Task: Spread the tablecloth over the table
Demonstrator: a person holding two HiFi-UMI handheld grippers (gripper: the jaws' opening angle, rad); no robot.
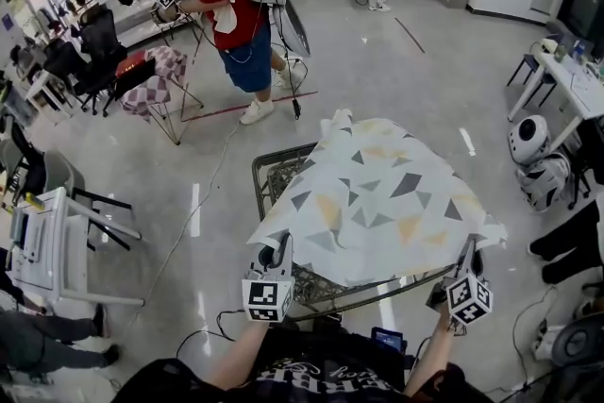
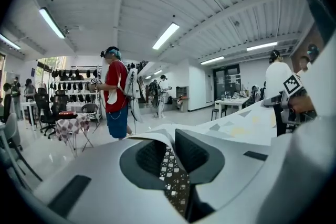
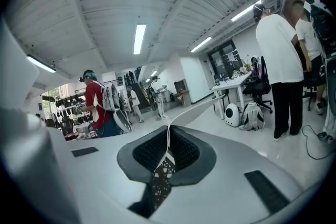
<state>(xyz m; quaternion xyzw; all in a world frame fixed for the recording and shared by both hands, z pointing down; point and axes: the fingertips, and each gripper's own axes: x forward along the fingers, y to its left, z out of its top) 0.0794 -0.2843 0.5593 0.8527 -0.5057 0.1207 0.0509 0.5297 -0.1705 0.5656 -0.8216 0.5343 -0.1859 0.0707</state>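
- The table (image 1: 272,173) stands straight ahead of me. Its wire top is bare down the left side and shows again under the lifted near hem.
- The tablecloth (image 1: 377,193) covers most of the table and runs away from both tongs. Its near hem is strung between them and its far end is humped up, not flat.
- My right gripper (image 3: 168,148) is pressed together on the near right corner, with a thin fold nipped between the pads.
- My left gripper (image 2: 169,149) has its jaws a little apart. The near left hem runs through the gap, but I judge the pads aren't biting it.
- So the right hand has the only firm hold. I reckon the cloth needs to shift left to cover that bare strip.
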